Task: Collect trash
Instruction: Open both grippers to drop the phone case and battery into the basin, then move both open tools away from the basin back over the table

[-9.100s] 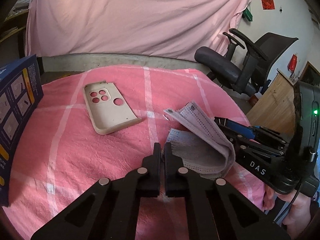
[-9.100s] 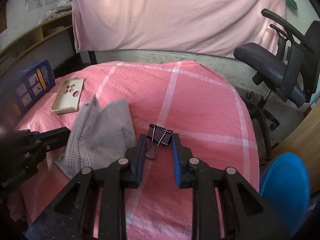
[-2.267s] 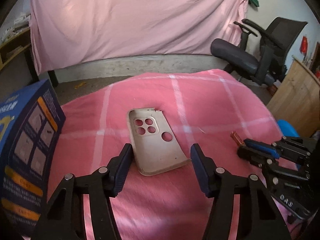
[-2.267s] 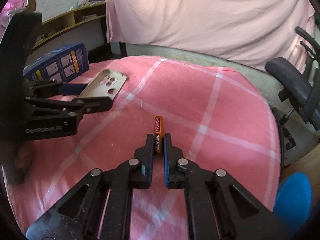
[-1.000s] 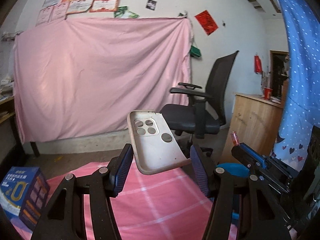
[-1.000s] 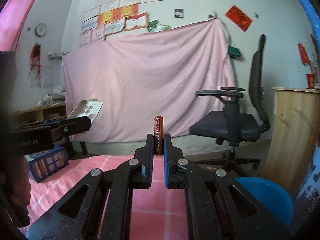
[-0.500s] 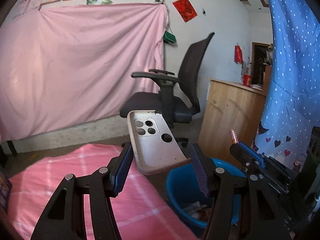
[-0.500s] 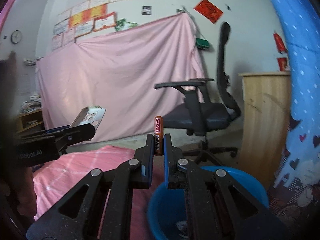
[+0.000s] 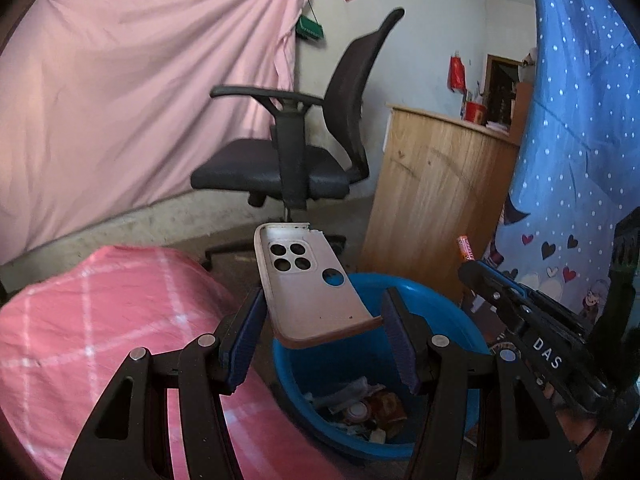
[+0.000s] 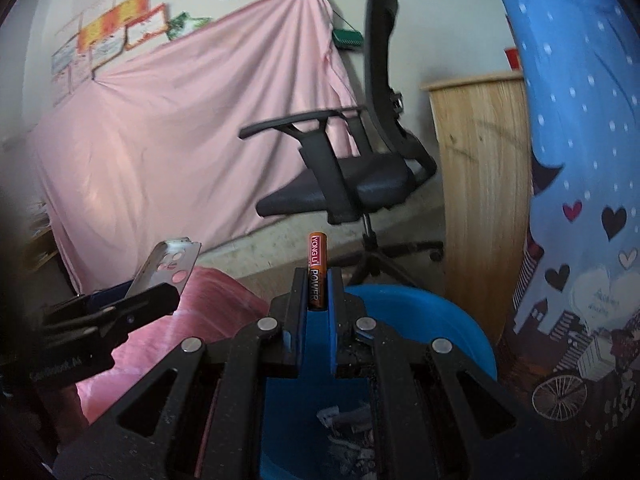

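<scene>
Left gripper point(image 9: 322, 322): your jaws are spread wide, and the beige phone case point(image 9: 308, 284) sits between the blue pads, clamped across its width, its camera holes pointing to the far side.
Phone case position: it hangs in the air over the near rim of the blue basin point(image 9: 448, 308), just right of the pink checked tabletop point(image 9: 100, 320).
Right gripper point(image 10: 316, 292): your jaws are nearly closed and pinch an orange-and-black battery point(image 10: 316, 268) that stands upright, its top poking above the fingertips.
Battery position: above the basin's far-left rim as the right wrist view shows it.
Basin contents: the left wrist view shows wrappers and other small scraps at the bottom; the right wrist view shows only a grey crumpled piece there, the rest hidden behind your gripper.
Only in the left wrist view: the right gripper comes in from the right with the battery tip showing red.
Only in the right wrist view: the left gripper sits at left with the case tilted upward.
Background: a black office chair point(image 9: 296, 152), a wooden cabinet point(image 9: 436, 200) and a pink sheet point(image 9: 140, 92) on the wall.
</scene>
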Tool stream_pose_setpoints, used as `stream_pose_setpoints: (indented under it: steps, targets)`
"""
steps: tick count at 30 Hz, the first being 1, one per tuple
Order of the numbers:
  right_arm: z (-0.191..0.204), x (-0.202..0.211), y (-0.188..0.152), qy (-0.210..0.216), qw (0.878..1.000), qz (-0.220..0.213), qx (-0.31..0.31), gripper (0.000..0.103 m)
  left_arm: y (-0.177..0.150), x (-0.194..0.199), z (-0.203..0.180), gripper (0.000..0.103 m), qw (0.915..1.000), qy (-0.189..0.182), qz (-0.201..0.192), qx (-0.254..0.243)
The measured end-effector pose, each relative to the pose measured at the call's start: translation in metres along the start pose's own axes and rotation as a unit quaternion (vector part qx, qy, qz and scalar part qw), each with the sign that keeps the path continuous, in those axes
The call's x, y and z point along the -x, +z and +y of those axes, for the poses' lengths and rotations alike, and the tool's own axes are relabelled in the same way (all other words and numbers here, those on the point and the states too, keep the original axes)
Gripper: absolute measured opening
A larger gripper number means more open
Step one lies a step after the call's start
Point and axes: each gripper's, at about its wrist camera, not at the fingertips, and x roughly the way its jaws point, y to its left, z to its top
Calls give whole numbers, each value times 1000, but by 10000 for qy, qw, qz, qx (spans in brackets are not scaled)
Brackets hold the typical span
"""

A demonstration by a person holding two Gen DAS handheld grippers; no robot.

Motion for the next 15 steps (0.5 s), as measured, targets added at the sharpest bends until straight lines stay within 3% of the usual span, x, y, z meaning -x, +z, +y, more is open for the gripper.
stream_pose_setpoints:
  steps: [5,15]
  targets:
    - [-12,-7,-1,-53,9995,217,-210,35,-6,-10,-1,54,9996,-57,263,28]
    - [-18,-17,-5,-58,9981,525,-321,36,-10,-16,-4,54,9991,-47,428,-29]
